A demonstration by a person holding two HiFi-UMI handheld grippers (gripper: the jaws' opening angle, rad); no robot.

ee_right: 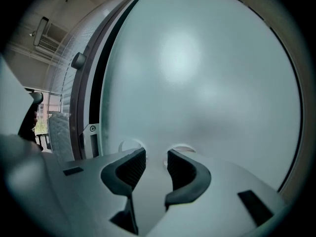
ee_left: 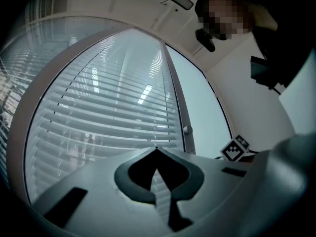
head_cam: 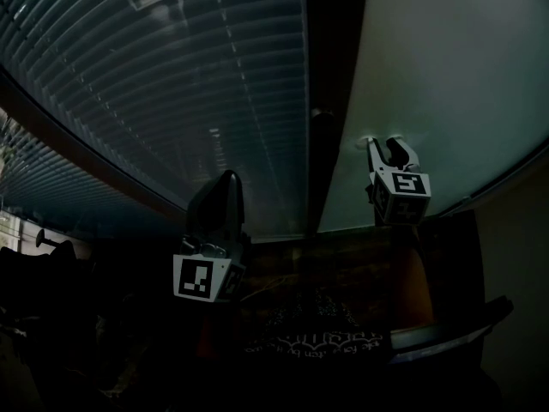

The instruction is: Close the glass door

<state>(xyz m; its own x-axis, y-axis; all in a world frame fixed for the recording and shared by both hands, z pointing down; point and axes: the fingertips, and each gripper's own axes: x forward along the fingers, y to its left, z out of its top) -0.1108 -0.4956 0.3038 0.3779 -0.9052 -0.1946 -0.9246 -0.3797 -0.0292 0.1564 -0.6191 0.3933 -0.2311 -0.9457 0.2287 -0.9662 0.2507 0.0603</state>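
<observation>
The frosted glass door (ee_right: pixel 207 73) fills the space straight ahead of the right gripper (ee_right: pixel 157 154), whose jaws stand apart with only the pane showing between them. Two pale round fittings (ee_right: pixel 129 145) sit on the glass just behind the jaw tips (whether the tips touch the glass cannot be told). The left gripper (ee_left: pixel 157 149) is held lower and to the left, facing the slatted blinds (ee_left: pixel 98 112), with its jaws together and nothing in them.

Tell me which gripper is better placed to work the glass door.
Right. The right gripper is open, right at the frosted glass door; the left gripper is shut and faces the blinds.
</observation>
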